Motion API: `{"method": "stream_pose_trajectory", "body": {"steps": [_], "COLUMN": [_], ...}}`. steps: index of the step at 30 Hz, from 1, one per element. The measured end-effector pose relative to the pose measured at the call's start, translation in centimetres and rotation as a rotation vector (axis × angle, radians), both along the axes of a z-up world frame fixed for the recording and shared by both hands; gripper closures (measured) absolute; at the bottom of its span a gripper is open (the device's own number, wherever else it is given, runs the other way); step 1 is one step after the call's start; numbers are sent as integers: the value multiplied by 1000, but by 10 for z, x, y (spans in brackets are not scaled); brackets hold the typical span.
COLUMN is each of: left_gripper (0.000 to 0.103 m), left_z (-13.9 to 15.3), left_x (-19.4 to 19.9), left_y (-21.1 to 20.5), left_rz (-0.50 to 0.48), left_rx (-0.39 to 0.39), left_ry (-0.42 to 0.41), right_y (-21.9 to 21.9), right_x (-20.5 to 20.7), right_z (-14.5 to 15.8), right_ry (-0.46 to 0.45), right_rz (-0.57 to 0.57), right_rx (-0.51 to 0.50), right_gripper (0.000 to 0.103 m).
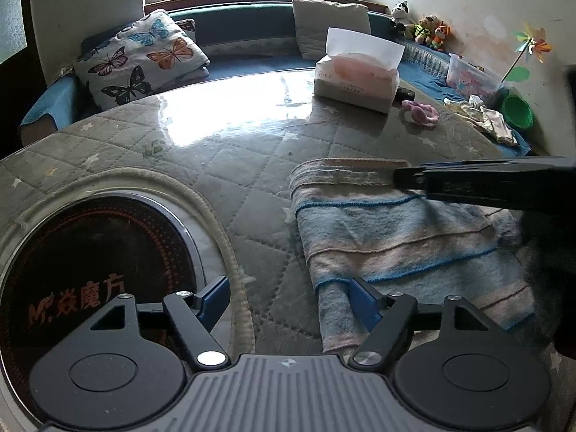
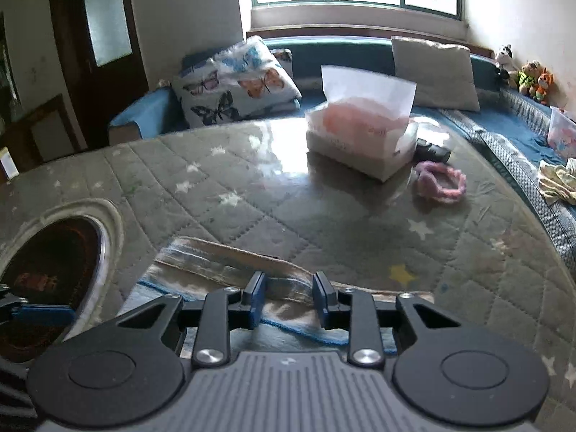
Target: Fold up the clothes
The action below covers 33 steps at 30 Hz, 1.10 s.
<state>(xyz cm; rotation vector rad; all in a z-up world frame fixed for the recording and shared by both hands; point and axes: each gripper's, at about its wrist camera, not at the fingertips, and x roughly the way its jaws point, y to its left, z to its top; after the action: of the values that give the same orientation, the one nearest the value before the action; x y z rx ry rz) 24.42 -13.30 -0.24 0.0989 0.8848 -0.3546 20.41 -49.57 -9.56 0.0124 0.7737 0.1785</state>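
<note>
A: Sweater [image 1: 403, 230] lying folded flat on the quilted counter [image 1: 216, 165], right of the round burner [image 1: 90, 270]. Left gripper [image 1: 291, 302] spread wide at its near corner, nothing pinched.

B: Right gripper [image 2: 289, 297] low over the far hem, narrow gap. Can't tell whether clenched on cloth or just hovering. Tissue box [image 2: 360, 144] and pink scrunchie [image 2: 441, 181] well apart, further back.

Quilted table [image 1: 223, 187], striped garment [image 1: 396, 237], tissue pack [image 1: 354, 82], pink scrunchie [image 1: 421, 111]
</note>
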Motion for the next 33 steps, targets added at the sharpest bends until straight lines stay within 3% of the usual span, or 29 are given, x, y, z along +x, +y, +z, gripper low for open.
{"method": "stream_pose_trajectory", "body": {"steps": [5,10,23,33], "left_gripper": [26,25,21,20], "left_z": [0,3,3,-5], "left_x": [-1,-10,-49,-61], "left_y": [2,5,13,20], "left_rz": [-1,3,-4,14], "left_rx": [-1,3,18,36], "left_ry": [0,-6,-15,-18], "right_y": [-1,-8,-29,-37], "right_x": [4,-20,-139,-182], "right_z": [-3,12,27,6], "right_ry": [7,-12,-21,-12], "right_rz": [-9,13,47,15], "right_rx": [8,18,18,12], "right_gripper": [74,74,74,74]}}
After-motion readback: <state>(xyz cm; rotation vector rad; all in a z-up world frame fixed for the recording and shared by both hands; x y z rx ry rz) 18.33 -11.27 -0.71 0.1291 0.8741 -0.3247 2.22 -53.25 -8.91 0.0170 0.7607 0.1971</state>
